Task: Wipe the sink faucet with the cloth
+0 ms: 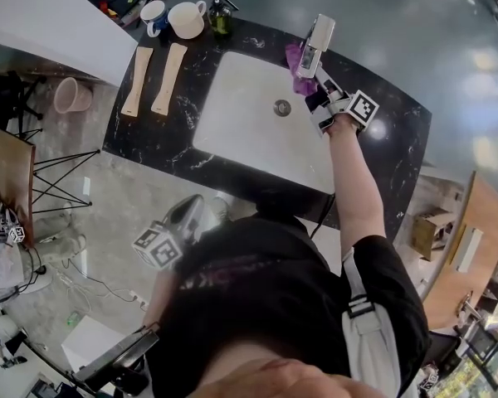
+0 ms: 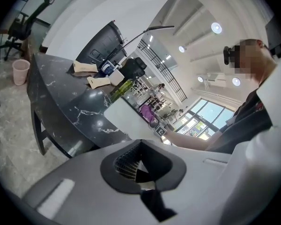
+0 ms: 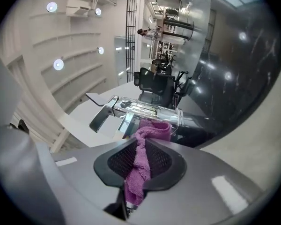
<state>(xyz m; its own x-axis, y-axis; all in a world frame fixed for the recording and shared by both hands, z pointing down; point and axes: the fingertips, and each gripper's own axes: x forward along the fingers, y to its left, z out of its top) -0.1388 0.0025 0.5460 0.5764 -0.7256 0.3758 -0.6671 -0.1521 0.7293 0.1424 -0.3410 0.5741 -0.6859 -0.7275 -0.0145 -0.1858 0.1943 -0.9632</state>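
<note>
Cloth [image 3: 152,130] first: it is purple and fuzzy, like a small towel. My right tool [image 3: 139,165] holds it tight, its two black ribbed jaws closed on a twisted strip of it. The loose end is bunched into a soft lump past the jaw tips. That lump touches the faucet [image 3: 131,108].

That faucet is shiny metal, smooth like a mirror, with a long flat boxy spout. It stands at the far edge of the sink [image 1: 232,131], and my right arm reaches out over the sink to it.

Inside, the sink is white and smooth. It is shaped like a box with soft corners, and it has a small round metal drain [image 1: 282,107] near the faucet end.

All around the sink the desk [image 1: 162,131] is black stone with thin white lines, like marble.

My left tool [image 2: 138,165] is low, in front of the desk and well apart from the sink. Its jaws are narrow, with only a thin slit between them and nothing in it.

On the desk's left part lie two pale wooden boards [image 1: 139,80], side by side, long and flat. Past them stand two round mugs [image 1: 187,19] and a green glass bottle [image 1: 221,19].

A pink round bin [image 1: 70,95] sits on the floor beside the desk.
</note>
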